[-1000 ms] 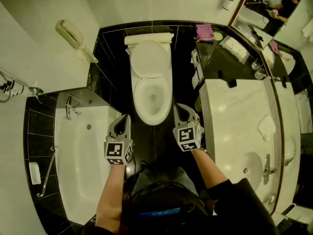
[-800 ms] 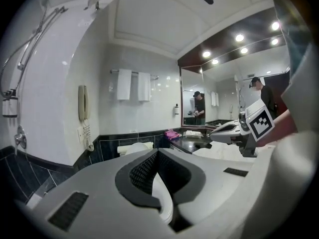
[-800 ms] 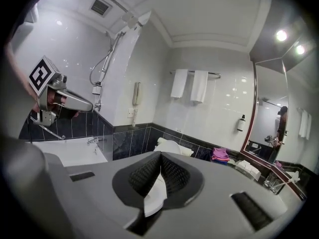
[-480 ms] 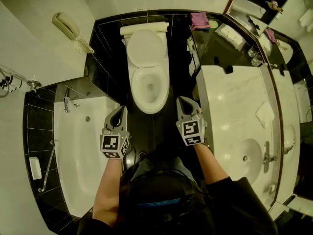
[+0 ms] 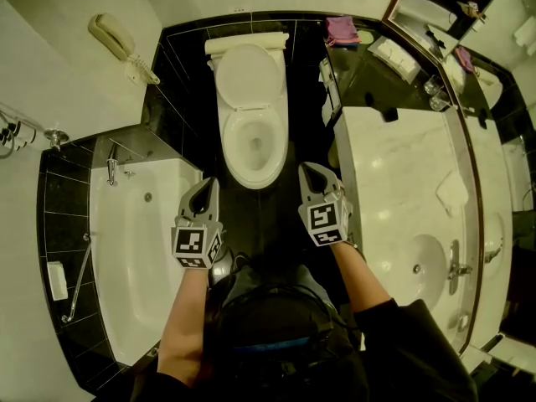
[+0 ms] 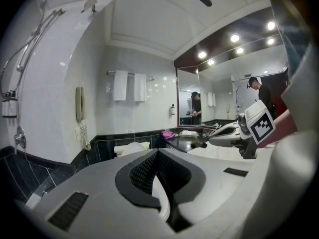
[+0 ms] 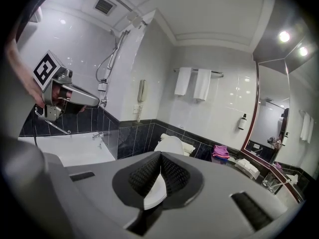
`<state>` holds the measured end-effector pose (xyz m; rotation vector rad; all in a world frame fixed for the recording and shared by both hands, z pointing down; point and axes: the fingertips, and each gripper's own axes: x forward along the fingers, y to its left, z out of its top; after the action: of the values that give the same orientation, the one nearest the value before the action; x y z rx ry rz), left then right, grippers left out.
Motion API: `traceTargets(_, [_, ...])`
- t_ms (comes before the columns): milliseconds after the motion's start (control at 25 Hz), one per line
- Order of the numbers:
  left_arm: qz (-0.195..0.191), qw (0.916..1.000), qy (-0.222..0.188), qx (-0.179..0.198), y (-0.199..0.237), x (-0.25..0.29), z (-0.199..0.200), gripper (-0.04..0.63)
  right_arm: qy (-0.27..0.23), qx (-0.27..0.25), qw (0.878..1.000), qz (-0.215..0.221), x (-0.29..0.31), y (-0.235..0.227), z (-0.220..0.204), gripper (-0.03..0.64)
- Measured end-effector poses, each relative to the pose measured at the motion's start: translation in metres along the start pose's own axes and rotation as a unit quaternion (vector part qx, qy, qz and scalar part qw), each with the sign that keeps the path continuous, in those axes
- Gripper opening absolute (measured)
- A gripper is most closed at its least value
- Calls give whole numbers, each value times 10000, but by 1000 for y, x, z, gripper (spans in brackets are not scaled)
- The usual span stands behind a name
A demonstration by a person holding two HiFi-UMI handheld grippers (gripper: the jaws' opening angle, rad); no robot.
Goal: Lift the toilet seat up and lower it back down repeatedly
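Toilet seat (image 5: 232,151): one, seemingly down on the single white bowl at the back wall, lid (image 5: 248,78) raised against the tank, ahead of and apart from two tools. Left tool (image 5: 208,186) and right tool (image 5: 309,171) both clenched on nothing, pads together, flanking the bowl's front over a narrow dark floor strip hemmed by one bathtub (image 5: 134,291) at left and one marble surface (image 5: 394,182) at right. Bowl mostly hidden behind the jaws in both gripper views; near floor covered by the person's body.
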<state>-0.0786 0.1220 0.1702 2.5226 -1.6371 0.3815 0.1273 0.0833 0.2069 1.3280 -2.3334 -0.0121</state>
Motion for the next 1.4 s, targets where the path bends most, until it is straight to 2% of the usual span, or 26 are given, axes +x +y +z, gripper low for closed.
traceTargets(280, [23,10000,22,-17,3,1,-2,-12,26,-346,9992,183,9,13,-3,6])
traceTargets(400, [24,10000,61,-36,8,1,-9,-12,70,-750,9967,290,18,31,-3,9])
traceTargets(480, [22,9999,103,-81,13,0,-16,-12,150,-1206,9919,358,25,48,-8,37])
traceTargets(640, [-12,9998,124,-134,31,2,-35,-12,413,-2170,9737,551,53,88,-30,42])
traceTargets(720, [-54,9998,103,-167,42,6,-50,-12,618,-2458,9649,683,72,109,-48,88])
traceTargets(800, [-121,9997,54,-208,52,12,-67,-12,806,-2648,9578,776,92,126,-68,108])
traceTargets(960, [-351,9989,-12,-294,63,38,-104,-12,1068,-3152,9382,949,144,151,-112,204])
traceTargets(1040, [-350,9989,21,-313,69,55,-130,-12,1188,-3379,9273,1091,173,159,-143,248])
traceTargets(1160, [-200,9985,143,-494,72,90,-176,-12,1300,-3582,9153,1302,216,165,-206,253])
traceTargets(1400, [-94,9986,354,-382,69,172,-290,-12,1452,-3899,8922,1758,286,178,-340,253])
